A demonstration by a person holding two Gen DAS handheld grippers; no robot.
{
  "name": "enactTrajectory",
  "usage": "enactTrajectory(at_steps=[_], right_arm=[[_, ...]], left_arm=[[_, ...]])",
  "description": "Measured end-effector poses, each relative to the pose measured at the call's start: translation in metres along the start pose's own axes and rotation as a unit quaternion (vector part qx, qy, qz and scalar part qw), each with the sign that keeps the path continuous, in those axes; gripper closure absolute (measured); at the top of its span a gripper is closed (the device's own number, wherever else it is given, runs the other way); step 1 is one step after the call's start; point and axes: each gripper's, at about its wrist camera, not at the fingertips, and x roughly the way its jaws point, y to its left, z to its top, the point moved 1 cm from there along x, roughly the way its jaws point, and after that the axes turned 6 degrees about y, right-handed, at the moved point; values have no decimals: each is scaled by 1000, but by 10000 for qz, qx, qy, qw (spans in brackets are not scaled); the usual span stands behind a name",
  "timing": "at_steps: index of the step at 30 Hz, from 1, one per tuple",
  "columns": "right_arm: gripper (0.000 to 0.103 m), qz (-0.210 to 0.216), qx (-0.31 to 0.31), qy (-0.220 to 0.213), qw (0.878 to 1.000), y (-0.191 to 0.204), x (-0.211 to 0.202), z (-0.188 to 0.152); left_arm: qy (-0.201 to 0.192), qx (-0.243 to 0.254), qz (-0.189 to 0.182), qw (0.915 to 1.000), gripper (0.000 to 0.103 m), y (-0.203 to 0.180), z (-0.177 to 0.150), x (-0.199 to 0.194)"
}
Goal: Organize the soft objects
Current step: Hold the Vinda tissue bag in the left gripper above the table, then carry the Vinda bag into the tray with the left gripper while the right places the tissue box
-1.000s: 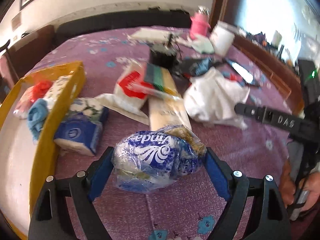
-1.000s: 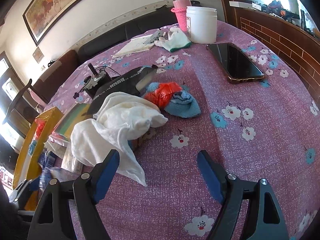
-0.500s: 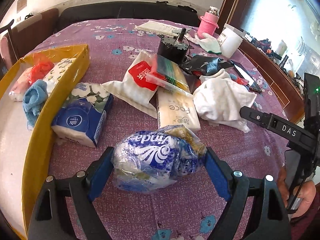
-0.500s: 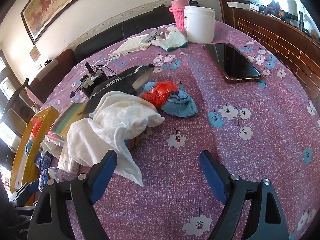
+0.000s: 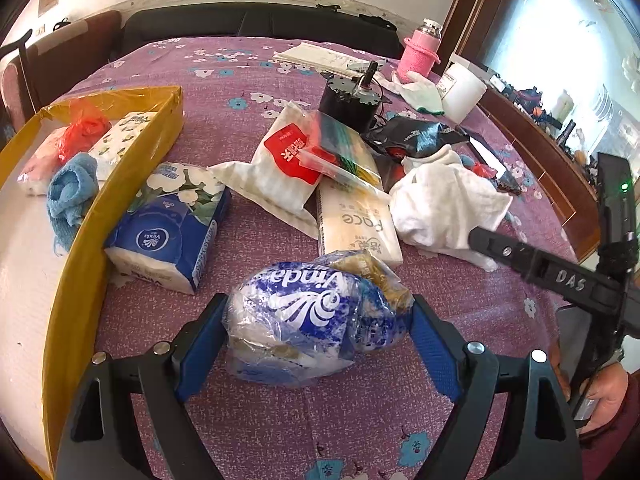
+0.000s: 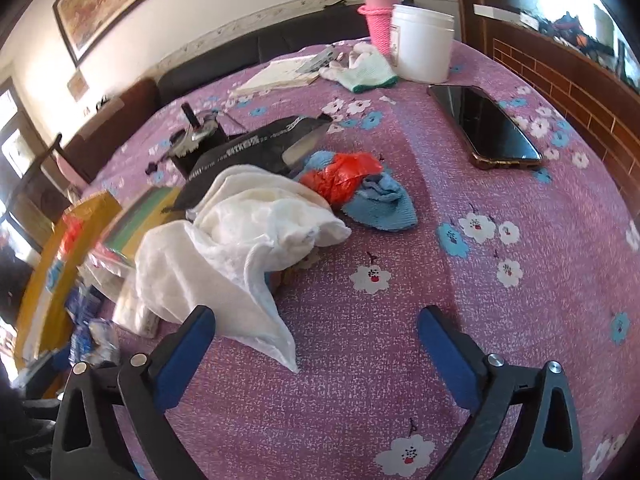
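My left gripper [image 5: 318, 326] is shut on a blue and white Vinda tissue bag [image 5: 308, 320] and holds it above the purple tablecloth. To its left lies a yellow box [image 5: 80, 240] with a blue cloth [image 5: 72, 192], a red bag and tissue packs inside. A blue Vinda tissue pack [image 5: 168, 236] lies against the box's outer wall. My right gripper [image 6: 316, 332] is open and empty, low over the cloth, its left finger beside the corner of a white towel [image 6: 240, 240]. The towel also shows in the left wrist view [image 5: 444, 208]. A blue cloth with a red bag [image 6: 360, 192] lies behind the towel.
A white pouch with a red label [image 5: 280, 164], a Face tissue pack [image 5: 356, 224] and a black bag [image 5: 416, 140] lie mid-table. A black motor [image 5: 352, 100], phone [image 6: 484, 128], white jar [image 6: 424, 48], pink bottle [image 6: 380, 12], glove [image 6: 364, 68] and papers stand farther back.
My left gripper has risen and tilted with the Vinda bag, showing more of the table. My right gripper has moved forward, closer to the white towel's corner.
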Motion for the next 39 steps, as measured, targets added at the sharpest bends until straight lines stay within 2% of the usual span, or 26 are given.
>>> enactTrajectory(at_steps=[3, 5, 6, 9, 12, 15, 19, 22, 25, 28, 30, 35, 39], right_arm=[[1, -207, -253, 211, 9992, 6, 5, 2], [1, -497, -553, 601, 9954, 14, 9, 4], [2, -478, -416, 583, 9963, 12, 2, 4], [2, -243, -31, 120, 9996, 2, -29, 1], [2, -260, 150, -234, 9993, -5, -58, -3], [2, -428, 89, -445, 9981, -3, -77, -6], [2, -512, -261, -677, 9960, 21, -94, -5], [2, -218, -458, -665, 9965, 43, -94, -1], [5, 167, -535, -610, 9966, 61, -89, -1], [24, 329, -625, -489, 9963, 72, -82, 3], [30, 334, -692, -341, 9965, 80, -73, 9], [30, 744, -674, 207, 9947, 107, -34, 35], [29, 1441, -680, 664, 9850, 135, -8, 38]], left_arm=[[-37, -74, -119, 9999, 16, 4, 0, -2], [-62, -116, -200, 9997, 16, 6, 0, -3], [-81, -137, -252, 9996, 16, 7, -1, -4], [-229, -204, -367, 9989, 16, 10, -2, -9], [-426, -160, -339, 9984, 16, 8, -3, -19], [-643, -298, -541, 9960, 16, 12, -5, -41], [-938, -464, -694, 9921, 16, 21, -4, -79], [-1211, -645, -693, 9881, 16, 37, -10, -111], [-1491, -890, -481, 9836, 16, 62, -19, -141], [-1657, -1262, -421, 9772, 16, 89, -25, -156], [-1693, -1459, -383, 9740, 16, 103, -26, -159], [-1834, -1608, -283, 9694, 16, 131, -29, -167], [-1792, -1835, -161, 9664, 16, 158, -38, -167]])
